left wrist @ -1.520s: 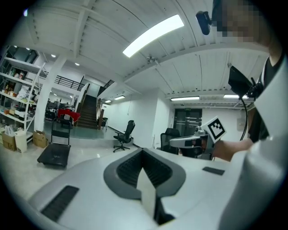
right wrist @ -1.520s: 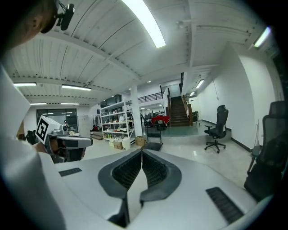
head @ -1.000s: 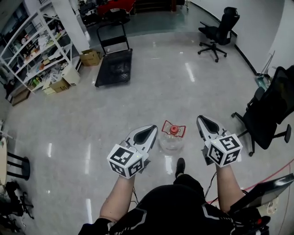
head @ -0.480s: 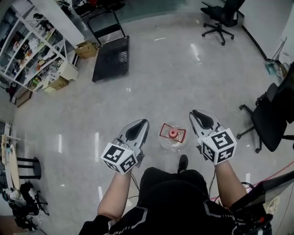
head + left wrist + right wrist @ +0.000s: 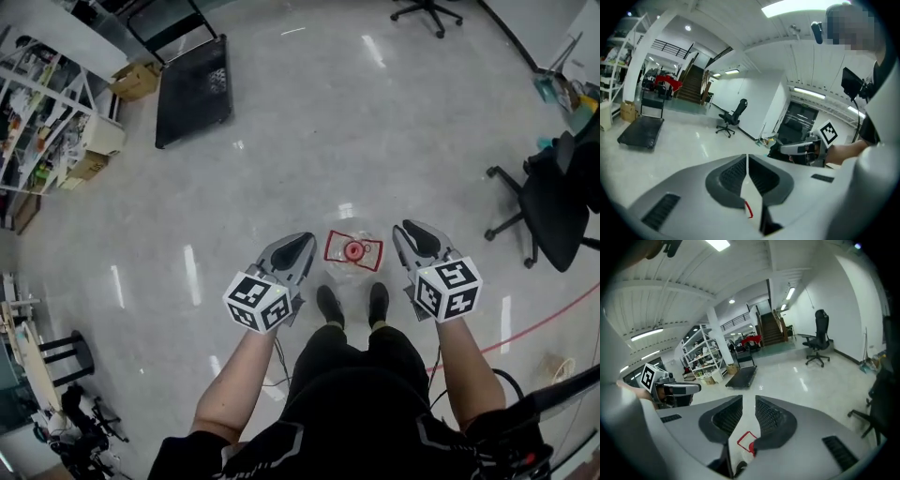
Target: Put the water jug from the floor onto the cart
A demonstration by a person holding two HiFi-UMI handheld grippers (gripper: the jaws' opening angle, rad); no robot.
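Well, from the head view, my left claw [image 5: 298, 246] and my right claw [image 5: 417, 234] reach forward and down on either side of the water jug [image 5: 353, 267]. The jug stands upright on the pale glossy floor [image 5: 281, 178], just ahead of my two black shoes [image 5: 328, 305]. Its red handle [image 5: 353, 250] and red cap face straight up at me. Neither claw holds it, and I see a strip of floor between each tip and the clear body. The cart [image 5: 192, 91], a flat black platform with a push bar, sits well apart from the jug at the upper left. It is near the shelves [image 5: 47, 112] and a cardboard box [image 5: 136, 82]. A black office chair [image 5: 553, 202] stands at the right edge.

In the left gripper view, my left claw is clenched, its two dark pads meeting along one thin line with nothing between them. A sliver of the red handle shows low behind the tips. Beyond them the cart lies far off to the left on the floor, and my right claw juts in from the right.

In the right gripper view, my right claw is released and its jaws have just been opening. A narrow gap runs between the ribbed pads and nothing is pinched in it. The jug's red handle and cap show below the gap, lower than the tips. The cart lies ahead past the pads, with the shelves beside it.
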